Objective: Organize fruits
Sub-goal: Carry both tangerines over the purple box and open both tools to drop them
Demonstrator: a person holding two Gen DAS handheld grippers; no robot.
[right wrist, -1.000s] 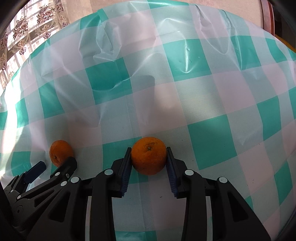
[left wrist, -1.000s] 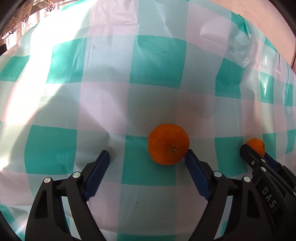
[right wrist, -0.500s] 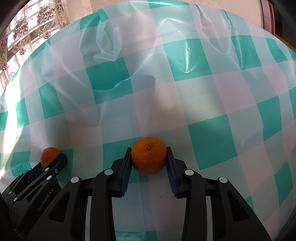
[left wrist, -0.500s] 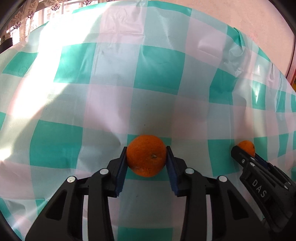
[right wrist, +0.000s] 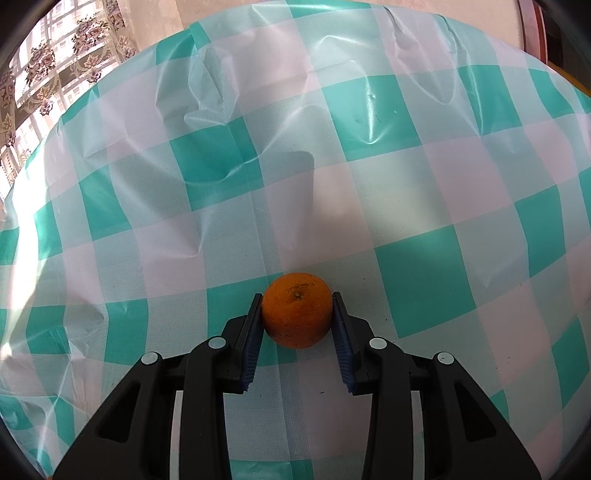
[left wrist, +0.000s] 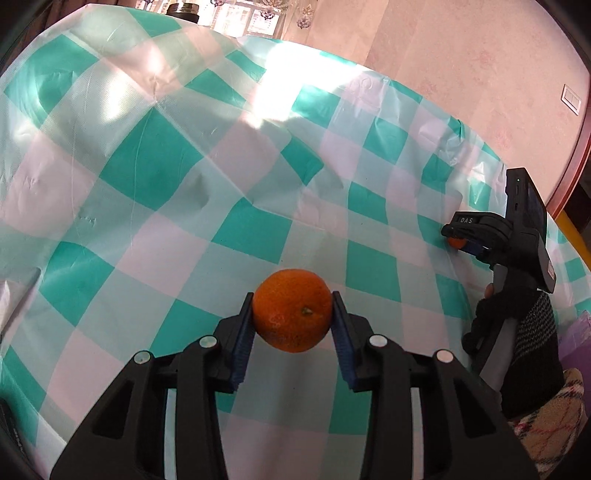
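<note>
My left gripper (left wrist: 293,314) is shut on an orange (left wrist: 292,309) and holds it above the teal-and-white checked tablecloth (left wrist: 147,166). My right gripper (right wrist: 297,314) is shut on a second orange (right wrist: 296,309), which sits low over the cloth (right wrist: 406,184); I cannot tell whether it touches. In the left wrist view the right gripper (left wrist: 460,242) shows at the far right with its orange (left wrist: 456,242) peeking from between the fingers, held by a gloved hand (left wrist: 513,332).
The cloth is wrinkled, with raised creases at the back. A pink wall (left wrist: 443,55) and a lace-curtained window (right wrist: 44,66) lie behind the table. A dark jar (left wrist: 181,9) stands at the far edge.
My left gripper closed on its orange, then lifted and pulled back away from the right gripper. The right gripper kept its hold and has hardly moved.
</note>
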